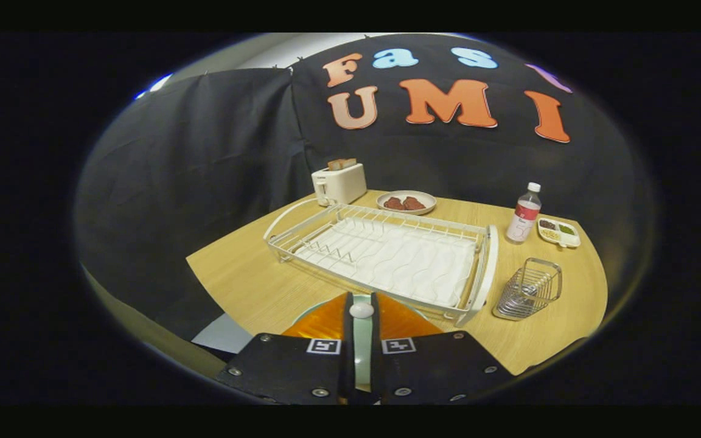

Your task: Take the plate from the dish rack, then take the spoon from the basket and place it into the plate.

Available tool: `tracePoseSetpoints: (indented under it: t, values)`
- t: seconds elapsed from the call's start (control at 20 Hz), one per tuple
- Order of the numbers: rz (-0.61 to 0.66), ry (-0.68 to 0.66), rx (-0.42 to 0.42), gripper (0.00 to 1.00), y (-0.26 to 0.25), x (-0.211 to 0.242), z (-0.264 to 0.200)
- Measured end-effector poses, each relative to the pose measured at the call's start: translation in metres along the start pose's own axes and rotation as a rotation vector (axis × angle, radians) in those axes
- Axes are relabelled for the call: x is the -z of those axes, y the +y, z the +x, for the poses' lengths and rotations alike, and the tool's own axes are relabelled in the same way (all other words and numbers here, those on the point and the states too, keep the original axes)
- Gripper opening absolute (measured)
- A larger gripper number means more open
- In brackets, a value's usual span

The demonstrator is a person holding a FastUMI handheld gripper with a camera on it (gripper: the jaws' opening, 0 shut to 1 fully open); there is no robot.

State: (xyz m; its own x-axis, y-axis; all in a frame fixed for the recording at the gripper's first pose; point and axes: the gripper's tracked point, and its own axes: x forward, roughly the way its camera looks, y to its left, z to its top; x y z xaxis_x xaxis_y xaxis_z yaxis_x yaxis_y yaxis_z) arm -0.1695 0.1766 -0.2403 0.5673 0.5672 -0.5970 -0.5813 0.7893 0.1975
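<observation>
Claw (362, 316) is nearly closed, pinching the orange plate (320, 325) by its rim, held just near of the empty dish rack (387, 255). Plate's out and edge-gripped, probably so it goes down flat on the surface (253, 286). Basket (528, 289) sits right of the rack; spoon inside not clearly visible.

Black cloth (204, 158) hangs as the wall behind a light wooden table (253, 286). Above the cloth shows a strip of pale wall (302, 52), with a bright light (159, 82) at the cloth's upper edge.
</observation>
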Motion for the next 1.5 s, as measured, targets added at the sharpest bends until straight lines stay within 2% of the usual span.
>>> tracePoseSetpoints:
  t: [0.15, 0.5, 0.7, 0.85, 1.05, 1.1, 1.35, 1.45, 1.5]
  values:
    - [-0.016, 0.023, -0.003, 0.11, 0.0, 0.011, 0.009]
    - [0.05, 0.128, 0.036, 0.16, -0.011, 0.048, 0.002]
    - [0.119, 0.203, 0.064, 0.18, -0.02, 0.076, -0.001]
    - [0.171, 0.211, 0.097, 0.2, -0.031, 0.081, -0.006]
    - [0.205, 0.13, 0.152, 0.28, -0.054, 0.046, -0.017]
    - [0.205, 0.101, 0.171, 0.34, -0.062, 0.033, -0.021]
    - [0.182, -0.09, 0.251, 0.47, -0.097, -0.048, -0.046]
    - [0.173, -0.166, 0.274, 0.61, -0.107, -0.08, -0.056]
    - [0.17, -0.2, 0.286, 0.74, -0.111, -0.095, -0.062]
